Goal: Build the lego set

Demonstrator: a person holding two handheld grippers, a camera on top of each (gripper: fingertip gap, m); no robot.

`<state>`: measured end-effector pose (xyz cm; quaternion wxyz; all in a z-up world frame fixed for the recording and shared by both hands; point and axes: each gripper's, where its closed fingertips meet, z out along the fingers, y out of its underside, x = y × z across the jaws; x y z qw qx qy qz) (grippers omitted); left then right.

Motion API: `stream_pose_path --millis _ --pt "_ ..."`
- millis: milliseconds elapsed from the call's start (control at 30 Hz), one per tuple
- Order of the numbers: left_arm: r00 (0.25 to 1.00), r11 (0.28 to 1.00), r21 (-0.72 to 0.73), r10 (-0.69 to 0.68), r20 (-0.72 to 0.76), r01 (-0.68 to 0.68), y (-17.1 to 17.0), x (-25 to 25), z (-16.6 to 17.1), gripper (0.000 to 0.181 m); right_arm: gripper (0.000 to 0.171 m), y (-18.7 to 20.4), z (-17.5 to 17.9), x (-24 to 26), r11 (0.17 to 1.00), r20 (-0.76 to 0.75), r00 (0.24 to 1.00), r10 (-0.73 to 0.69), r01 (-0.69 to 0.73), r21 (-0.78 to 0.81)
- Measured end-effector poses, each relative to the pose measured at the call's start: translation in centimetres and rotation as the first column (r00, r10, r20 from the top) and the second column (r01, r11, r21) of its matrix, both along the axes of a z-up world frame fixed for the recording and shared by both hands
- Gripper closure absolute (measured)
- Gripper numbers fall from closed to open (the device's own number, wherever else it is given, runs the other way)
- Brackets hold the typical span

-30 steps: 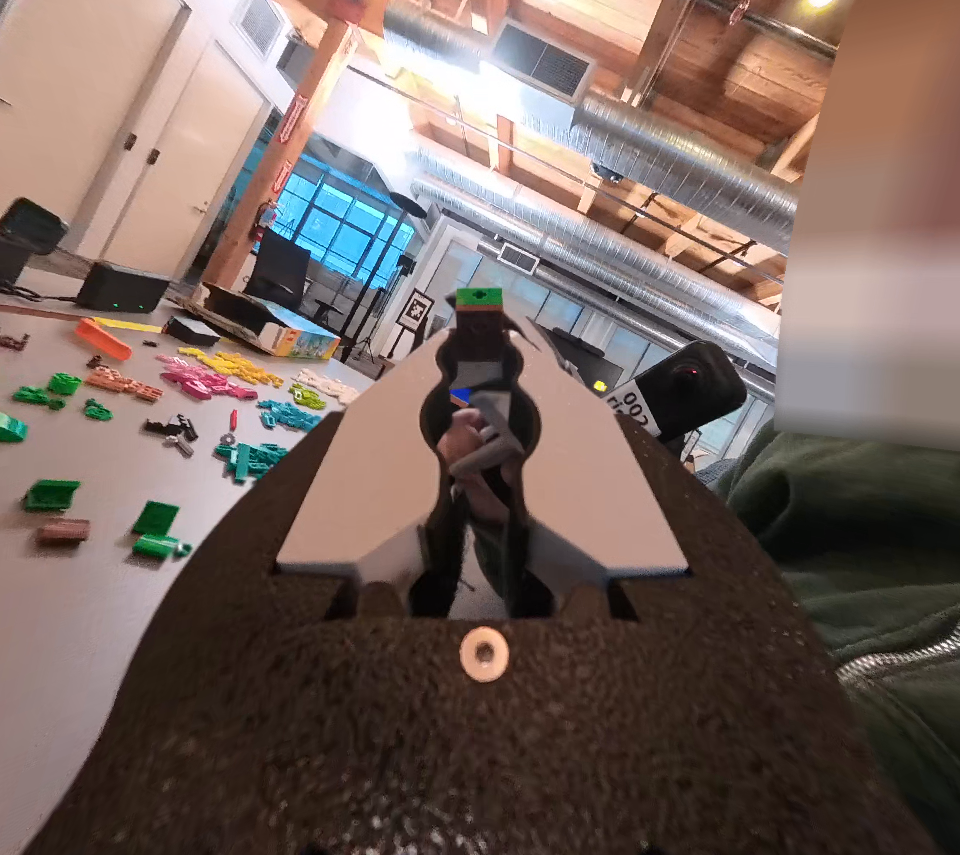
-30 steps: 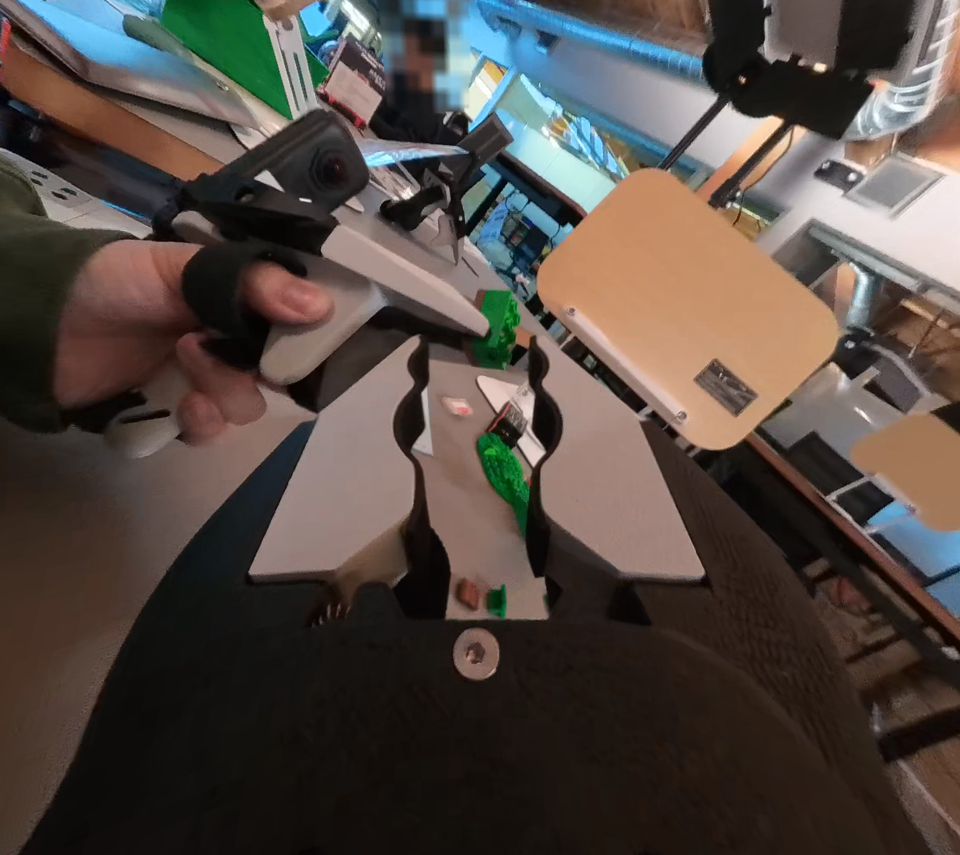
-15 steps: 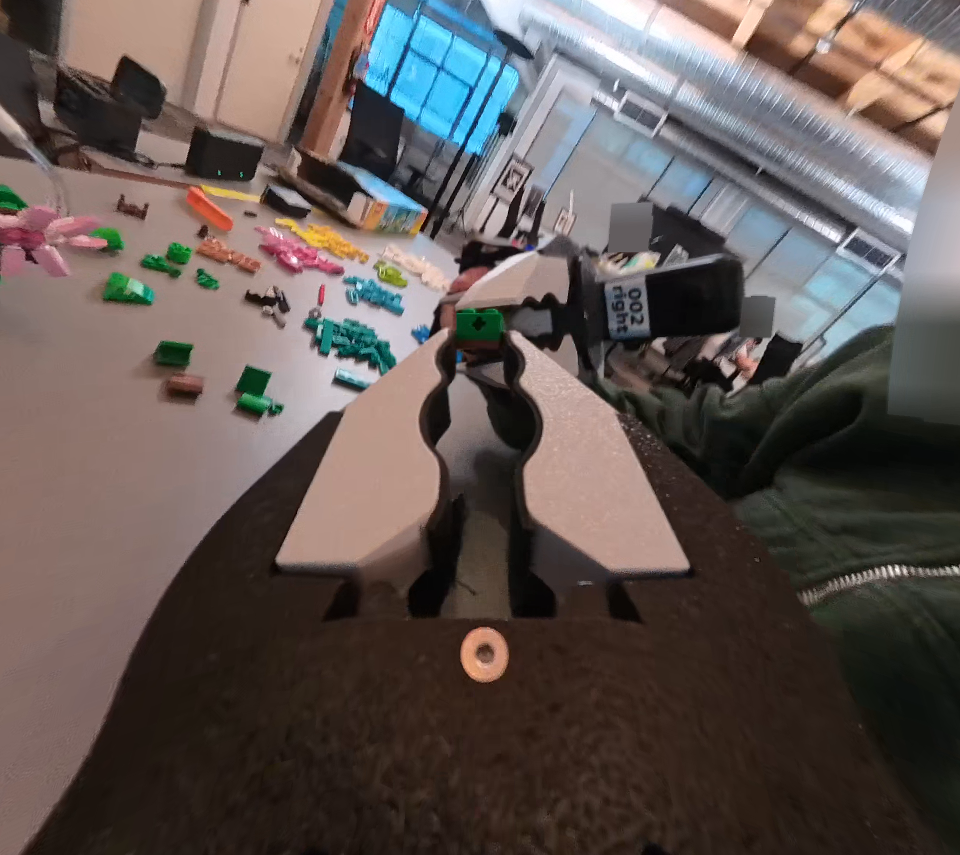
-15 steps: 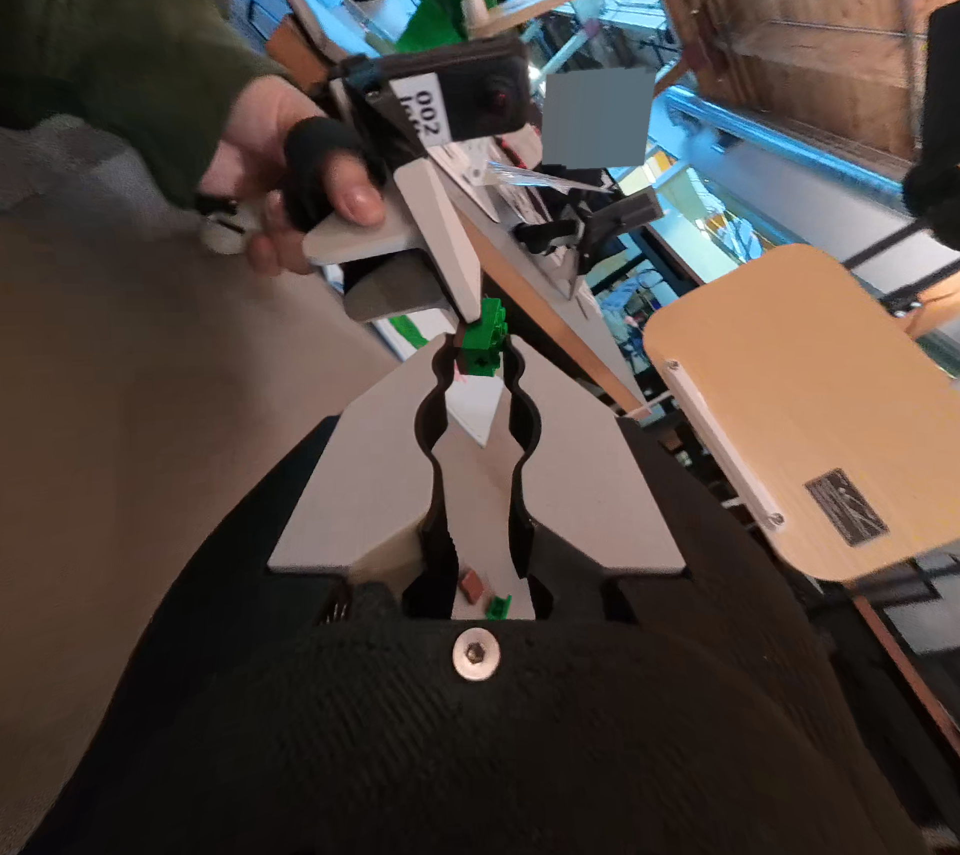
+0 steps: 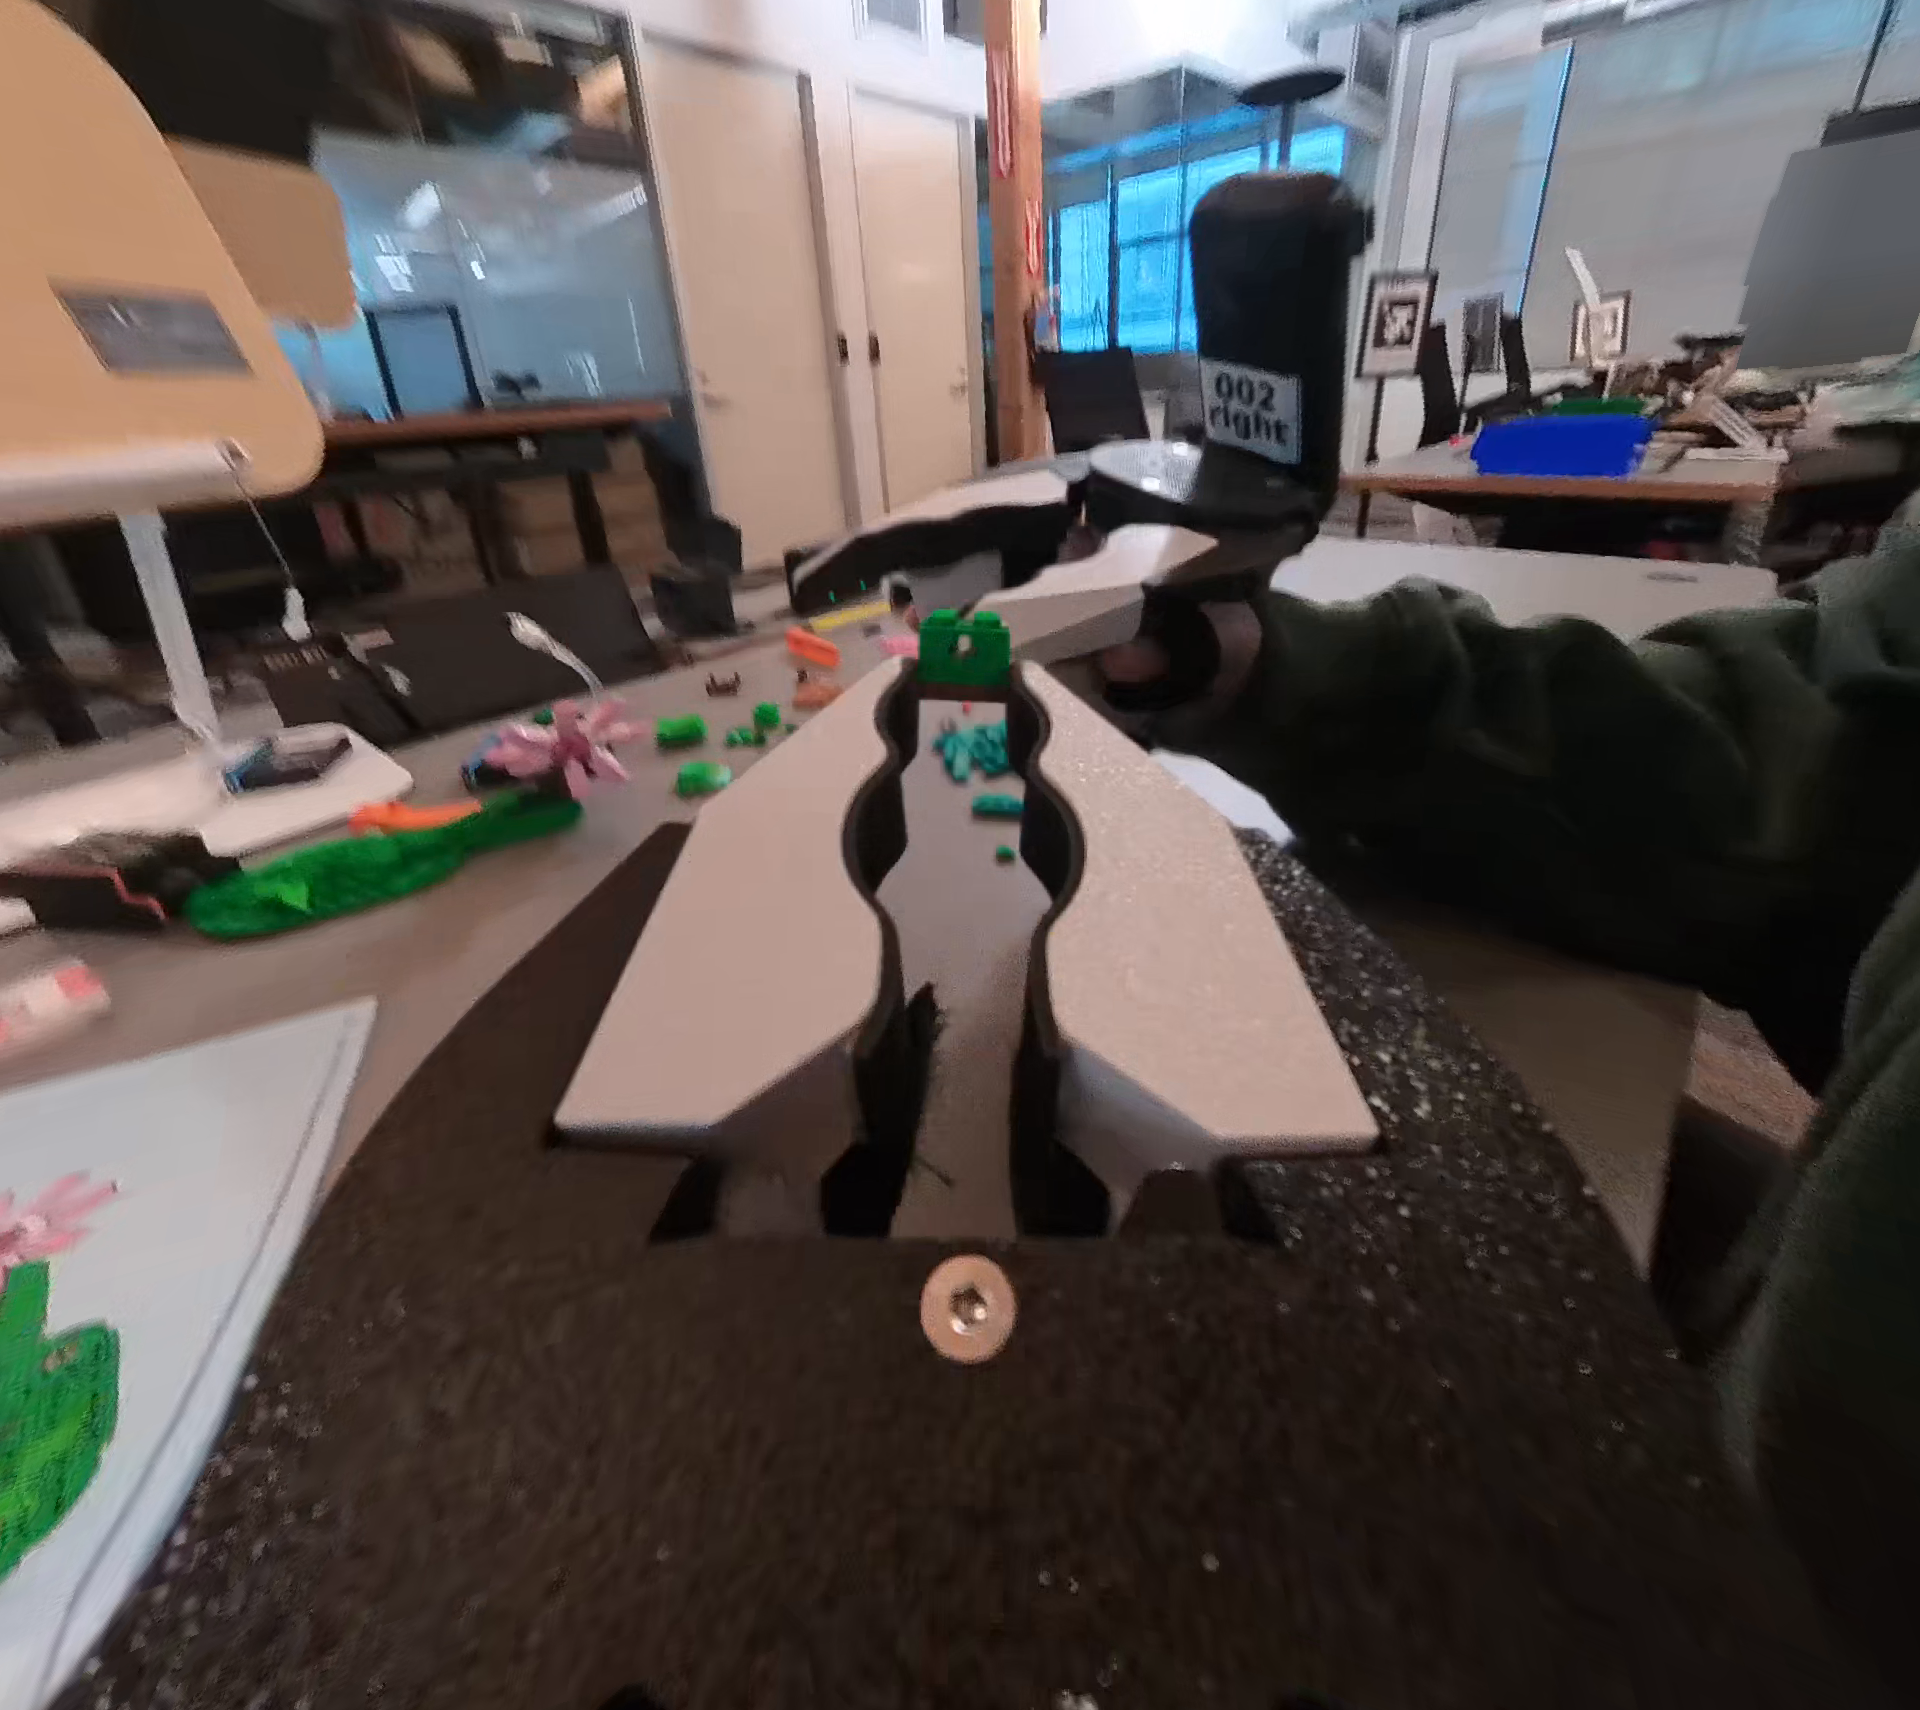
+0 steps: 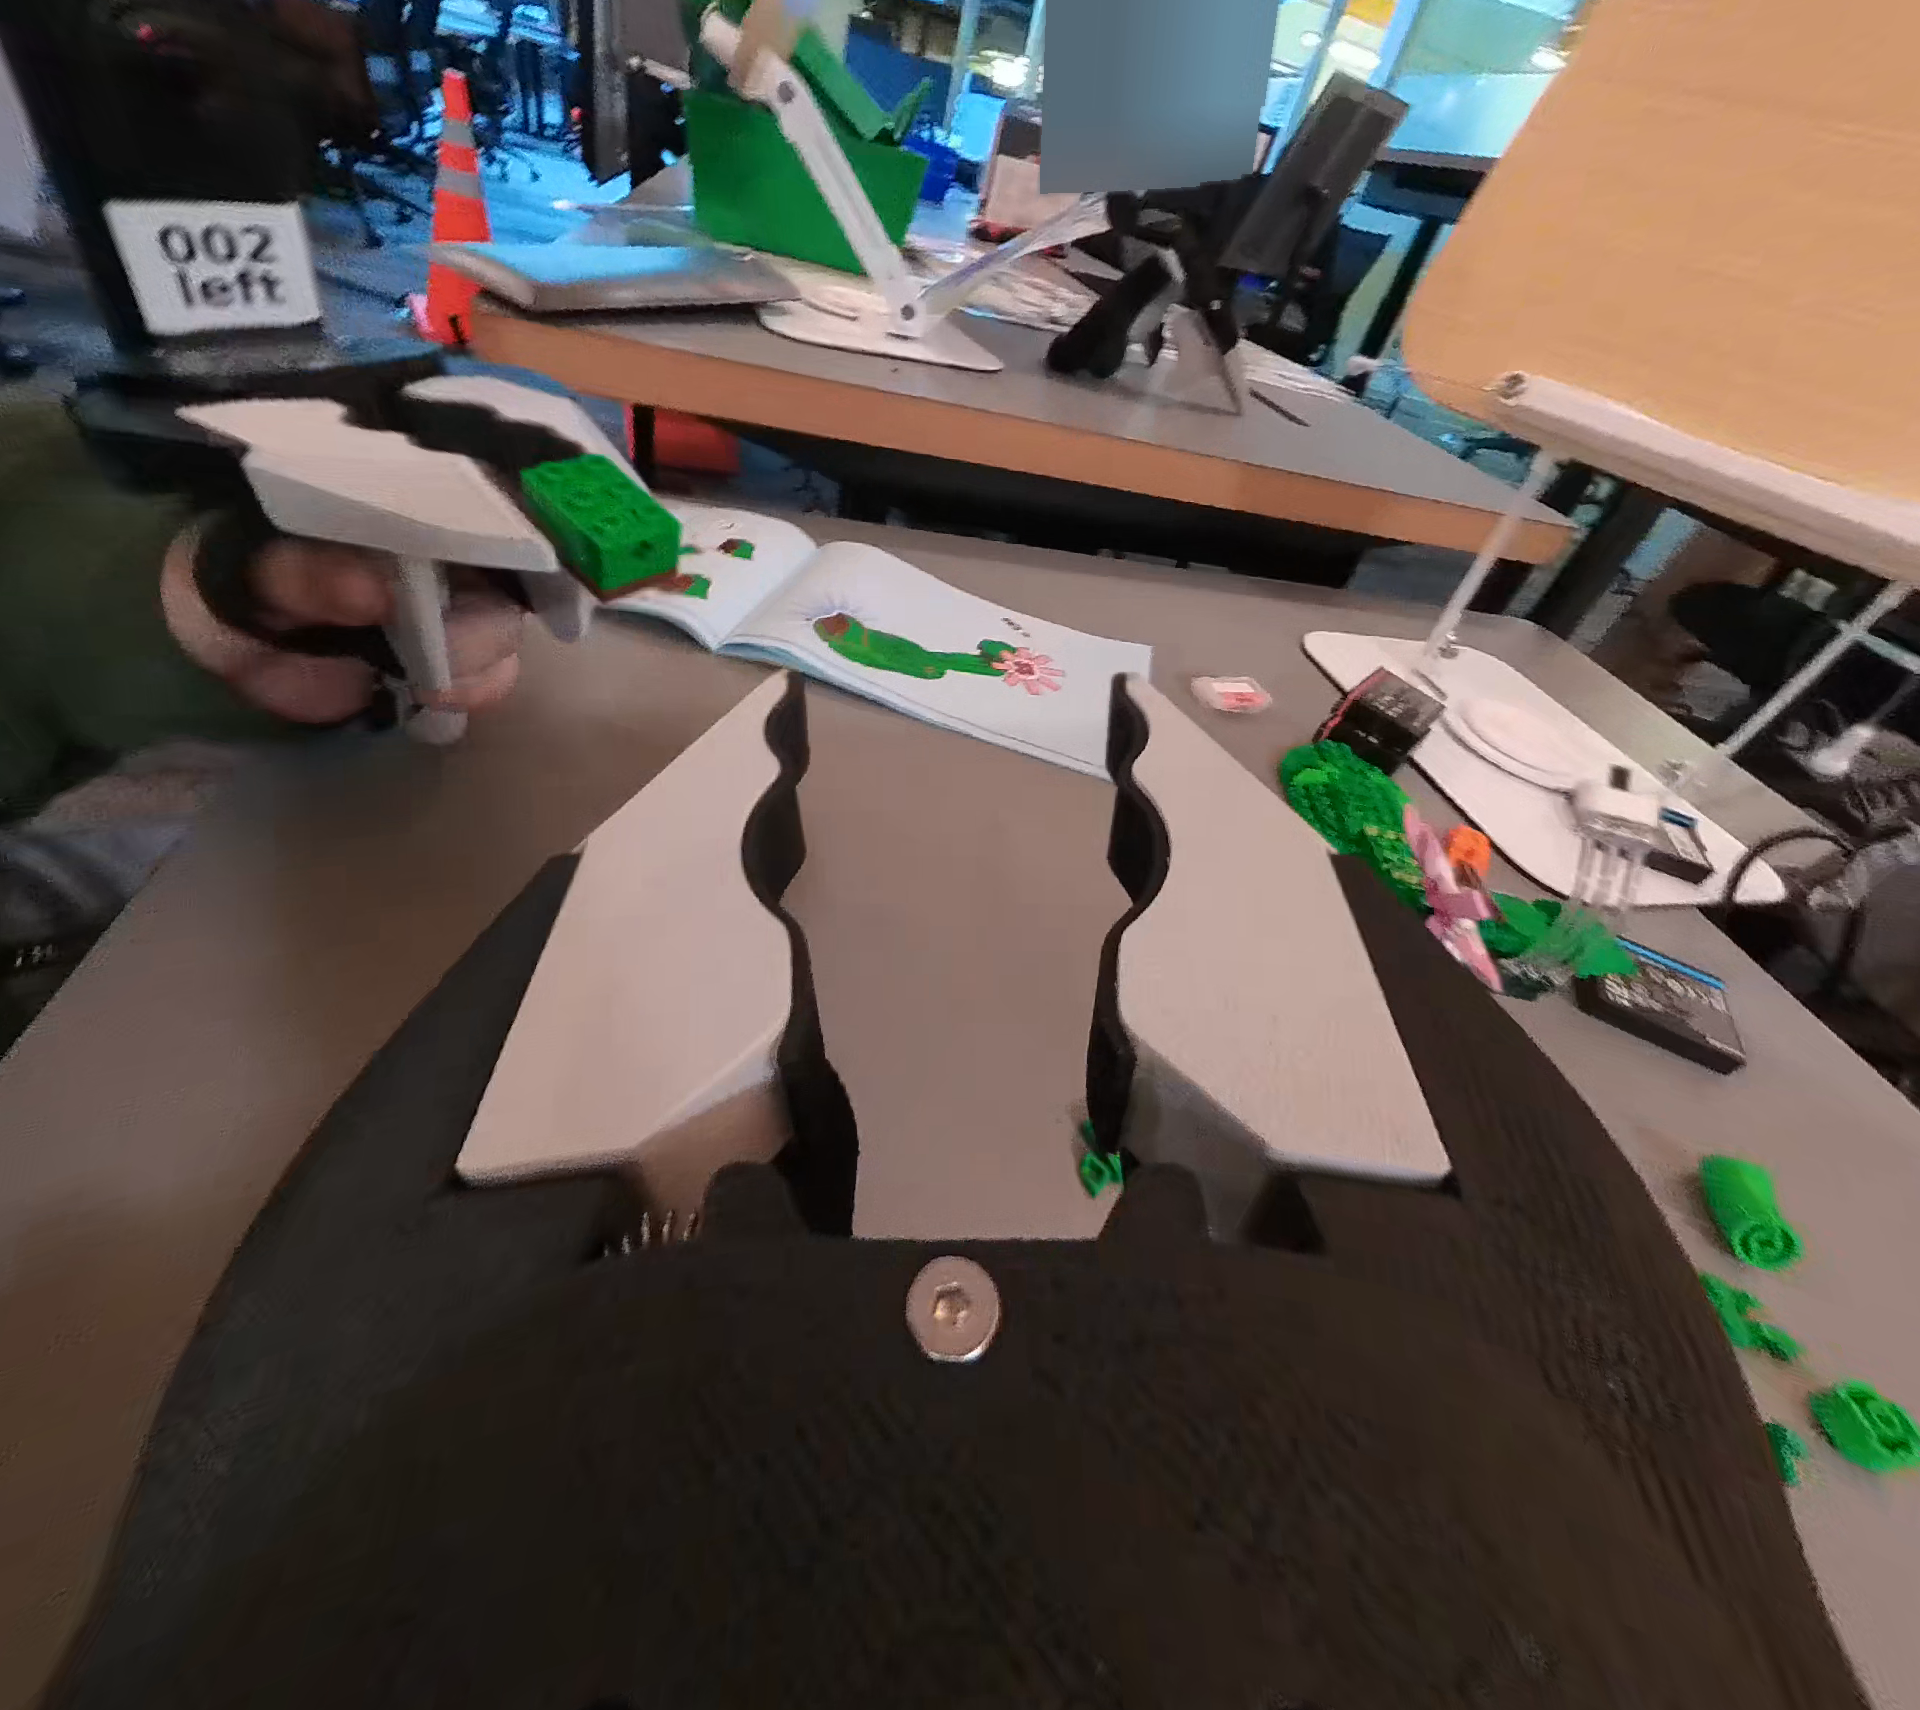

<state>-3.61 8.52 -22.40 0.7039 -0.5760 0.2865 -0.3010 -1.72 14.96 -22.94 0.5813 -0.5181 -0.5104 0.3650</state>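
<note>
My left gripper [image 5: 962,686] is shut on a small green brick stack with a brown plate under it [image 5: 963,661], held in the air above the table. The right wrist view shows the same stack [image 6: 605,524] clamped at the left gripper's fingertips [image 6: 499,517], over the open instruction booklet [image 6: 914,652]. My right gripper [image 6: 956,704] is open and empty, low over the grey table [image 6: 312,881]. It also shows in the left wrist view [image 5: 935,538], open, just behind the held stack. The built green stem with a pink flower [image 5: 561,751] lies on the table at the left.
Loose green, teal, pink and orange pieces [image 5: 966,751] lie scattered beyond my left fingers. A lamp base [image 6: 1538,746], a dark box [image 6: 1662,1006] and green pieces [image 6: 1756,1224] sit at the right. A printed page [image 5: 156,1245] lies at the lower left. A green sleeve [image 5: 1558,787] reaches in from the right.
My right gripper closed around the green stack, then opened wide and drew back from it. Both grippers tilted down towards the table; my left gripper kept hold of the stack.
</note>
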Motion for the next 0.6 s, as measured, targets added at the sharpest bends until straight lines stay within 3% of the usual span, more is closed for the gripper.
stream_pose_path --millis 100,233,600 --pt "0.998 0.995 0.103 0.007 0.055 -0.012 0.2 0.0 1.3 0.168 0.118 1.0 0.9 0.6 0.998 -0.057 0.996 -0.063 0.062 -0.032" --pt "0.999 0.991 0.136 -0.022 0.046 0.015 0.1 0.5 0.7 0.168 0.126 2.5 1.0 1.5 0.989 -0.08 0.987 -0.138 0.134 -0.058" --pt "0.997 0.995 0.091 -0.048 0.065 0.042 0.8 0.4 0.3 0.168 0.133 4.8 0.3 2.8 0.961 -0.064 0.961 -0.268 0.261 -0.094"
